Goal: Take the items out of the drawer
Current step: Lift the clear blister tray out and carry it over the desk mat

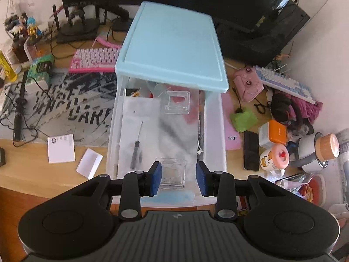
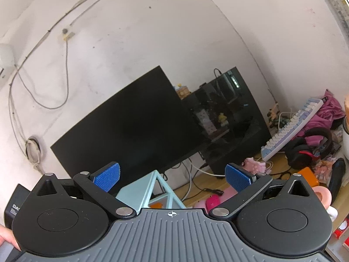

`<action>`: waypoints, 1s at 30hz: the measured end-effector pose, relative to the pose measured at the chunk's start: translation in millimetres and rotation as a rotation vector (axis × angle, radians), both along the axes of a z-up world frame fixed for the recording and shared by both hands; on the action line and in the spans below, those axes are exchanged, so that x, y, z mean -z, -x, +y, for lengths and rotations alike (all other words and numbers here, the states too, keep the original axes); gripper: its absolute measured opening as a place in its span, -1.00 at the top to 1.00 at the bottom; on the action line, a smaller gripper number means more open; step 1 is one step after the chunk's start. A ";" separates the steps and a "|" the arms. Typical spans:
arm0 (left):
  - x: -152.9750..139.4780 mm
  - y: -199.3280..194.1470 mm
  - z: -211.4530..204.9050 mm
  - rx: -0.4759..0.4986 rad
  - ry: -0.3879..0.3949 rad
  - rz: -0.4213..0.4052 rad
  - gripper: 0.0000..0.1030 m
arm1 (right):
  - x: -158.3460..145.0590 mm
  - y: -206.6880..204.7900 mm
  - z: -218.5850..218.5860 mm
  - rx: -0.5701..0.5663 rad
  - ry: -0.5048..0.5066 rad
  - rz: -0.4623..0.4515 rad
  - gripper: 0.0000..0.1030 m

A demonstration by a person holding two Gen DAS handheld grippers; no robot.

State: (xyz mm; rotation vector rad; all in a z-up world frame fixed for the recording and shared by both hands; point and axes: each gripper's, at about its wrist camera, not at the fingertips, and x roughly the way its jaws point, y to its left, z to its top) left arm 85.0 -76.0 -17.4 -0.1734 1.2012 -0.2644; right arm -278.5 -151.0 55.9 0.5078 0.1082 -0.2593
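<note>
In the left wrist view a light blue drawer unit stands on the desk with its clear drawer pulled out toward me. Inside lie a small screwdriver, a white sheet, a clear plastic tray at the back and a clear plastic tray at the front. My left gripper is open, its blue pads on either side of the front tray, apart from it. My right gripper is open and empty, raised above the unit's top, facing the monitor.
Pink keyboard, printed desk mat and white cards lie left of the drawer. A phone, mugs, headphones and a blue keyboard crowd the right. A black monitor and PC case stand behind.
</note>
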 end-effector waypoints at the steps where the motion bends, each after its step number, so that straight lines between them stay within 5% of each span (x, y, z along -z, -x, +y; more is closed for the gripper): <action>1: -2.2 1.9 1.3 -0.001 0.002 -0.012 0.31 | -0.8 0.5 1.3 -0.003 0.002 0.000 -1.00; 10: -32.5 21.7 21.1 -0.038 0.013 -0.144 0.31 | -7.2 0.5 15.8 -0.038 0.027 -0.001 -1.00; 17: -31.3 22.9 67.2 -0.171 -0.017 -0.251 0.31 | -13.3 -9.3 36.2 -0.092 0.052 0.005 -1.00; 23: 3.5 10.9 109.1 -0.289 -0.054 -0.279 0.31 | -20.5 -25.1 62.7 -0.148 0.085 0.021 -1.00; 30: 89.5 -17.3 154.3 -0.401 -0.150 -0.276 0.31 | -25.0 -42.0 98.0 -0.195 0.132 0.055 -1.00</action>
